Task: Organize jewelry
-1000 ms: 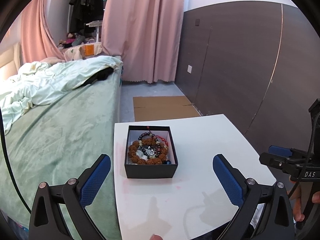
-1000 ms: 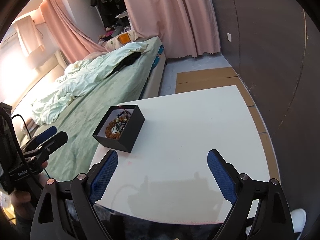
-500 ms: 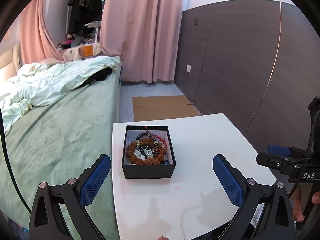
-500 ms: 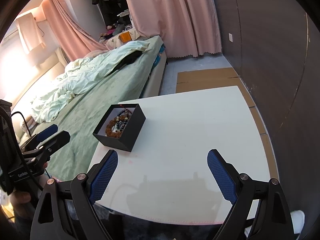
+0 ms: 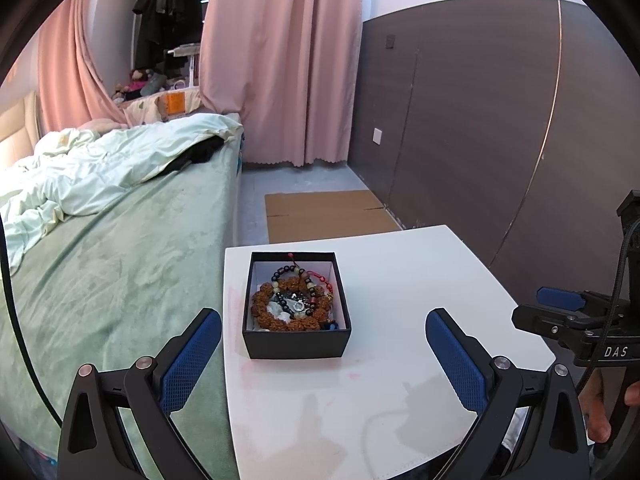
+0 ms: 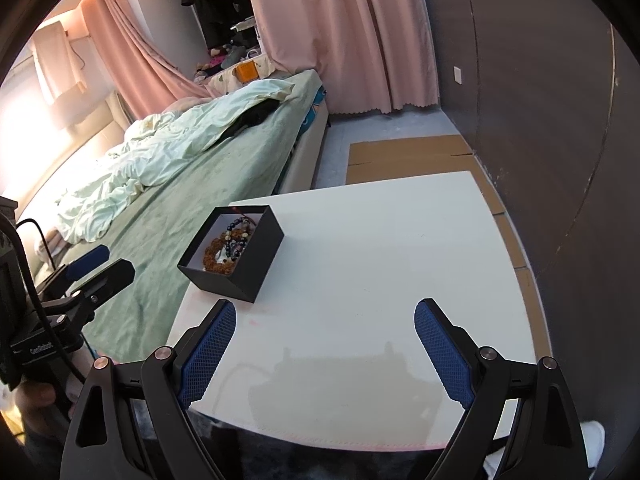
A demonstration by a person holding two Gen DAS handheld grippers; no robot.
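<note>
Since the earlier frame the left gripper [image 5: 323, 346] has edged closer to the black box [image 5: 297, 306], which now sits larger between its fingers; right gripper [image 6: 325, 338] view barely changed. Left to right: one green bed [image 5: 112, 264] with a rumpled pale duvet [image 5: 100, 168], then one white table [image 5: 400, 360], then a dark wall panel [image 5: 480, 120]. One open box, near the table's left edge, holds a tangle of bracelets [image 5: 294, 300]: one brown chunky-bead, one dark-bead, a red cord piece; exact count unclear. Both grippers are spread wide, holding nothing, hovering at the table's near edge. Nothing lies between either gripper and the box. Flat cardboard [image 5: 324, 214] lies on the floor beyond the table; pink curtains [image 5: 280, 60] behind.
</note>
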